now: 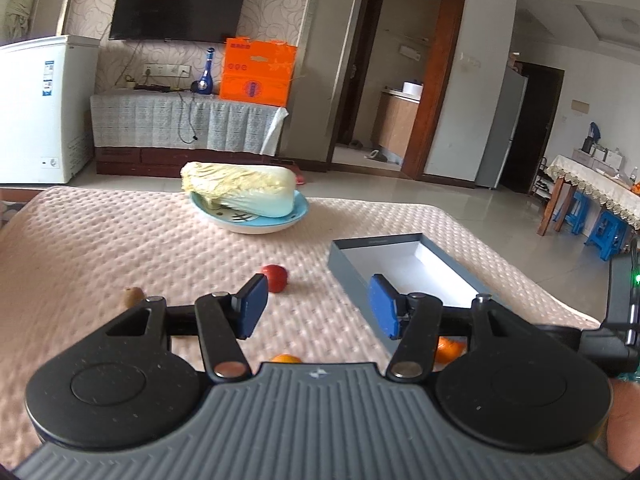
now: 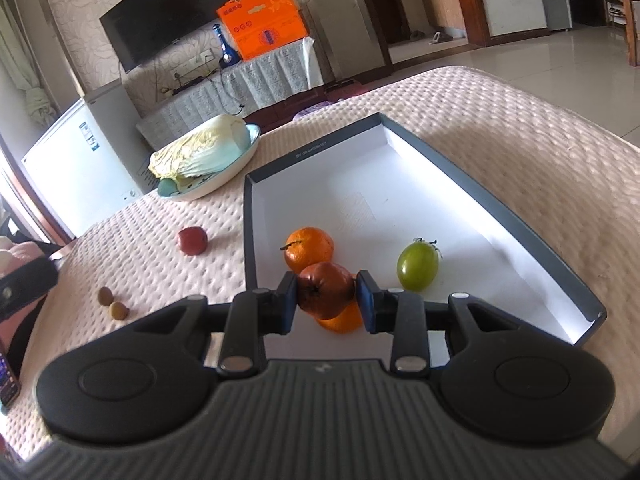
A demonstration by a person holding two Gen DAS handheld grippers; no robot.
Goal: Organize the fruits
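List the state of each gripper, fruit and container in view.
Left hand-held gripper: open, empty.
Right hand-held gripper: shut on a dark red fruit, over the box.
Box: open, lidless.
Two oranges and green fruit: inside box.
Red fruit, two small brown fruits: on the cloth.
Cabbage: lying on the plate.

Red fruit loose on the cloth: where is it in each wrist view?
Left wrist: red fruit at centre, just past the left gripper's left finger, left of the box.
Right wrist: centre-left, on the cloth left of the box.
Shared landmark: the cabbage on its plate, beyond the fruit in both.
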